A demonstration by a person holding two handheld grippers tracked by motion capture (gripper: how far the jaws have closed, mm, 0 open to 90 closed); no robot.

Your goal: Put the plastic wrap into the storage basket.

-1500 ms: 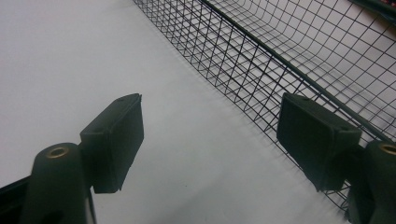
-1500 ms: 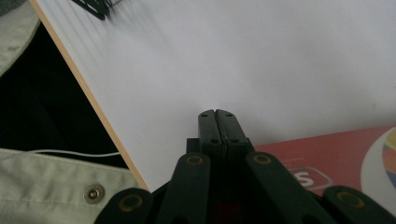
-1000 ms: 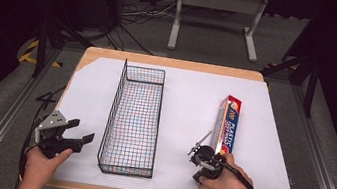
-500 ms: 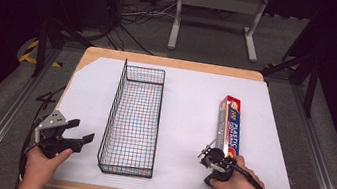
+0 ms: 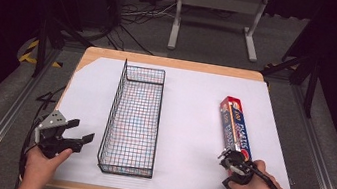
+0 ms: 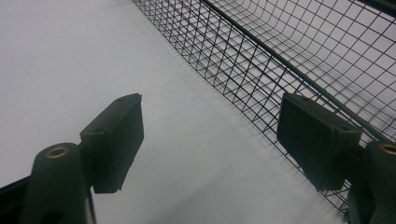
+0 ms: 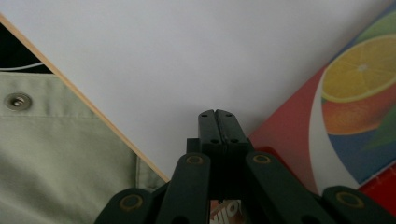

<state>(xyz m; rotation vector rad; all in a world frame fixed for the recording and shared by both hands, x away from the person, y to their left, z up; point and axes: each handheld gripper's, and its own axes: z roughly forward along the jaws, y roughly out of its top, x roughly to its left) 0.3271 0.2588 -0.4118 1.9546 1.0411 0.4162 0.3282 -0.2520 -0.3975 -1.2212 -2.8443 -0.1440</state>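
So compared to a second ago, the right hand-held gripper (image 5: 232, 166) has slid right along the near side of the surface (image 5: 191, 128) and now sits at the near end of the long wrap box (image 5: 235, 125); whether it touches the box is hard to tell. Its jaws are pressed fully together with nothing between them. The left hand-held gripper (image 5: 72, 133) hasn't budged, jaws spread wide and empty, just left of the wire basket (image 5: 134, 114).

Plenty of bare white room between basket and box. The box lies lengthwise near the right edge, orange-slice picture on it; the lettering's too blurry to read.
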